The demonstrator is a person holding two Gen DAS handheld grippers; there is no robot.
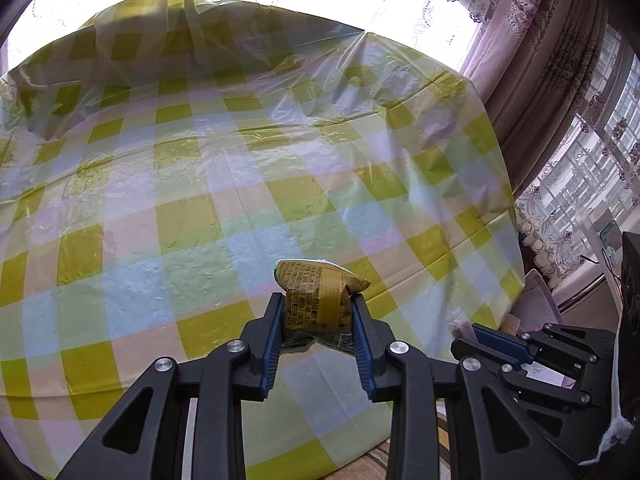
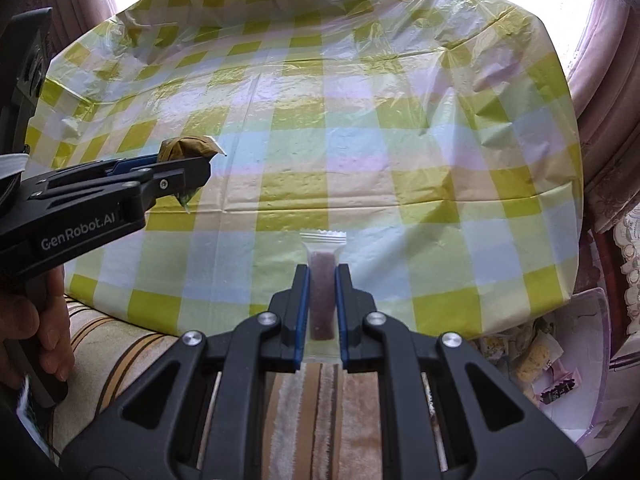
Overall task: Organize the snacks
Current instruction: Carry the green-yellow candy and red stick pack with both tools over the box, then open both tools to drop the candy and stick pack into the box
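Left wrist: left claw (image 1: 318,300) clamped on yellow snack packet (image 1: 314,294)

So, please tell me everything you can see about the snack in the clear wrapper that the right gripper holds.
The clear-wrapped snack is a slim reddish-brown bar sealed in transparent plastic with a zigzag-cut top edge. It stands lengthwise between the blue pads of the right hand-held gripper, which is shut on it. Its sealed top end sticks out past the fingertips. It hangs over the near edge of the checked tablecloth, touching only the pads.
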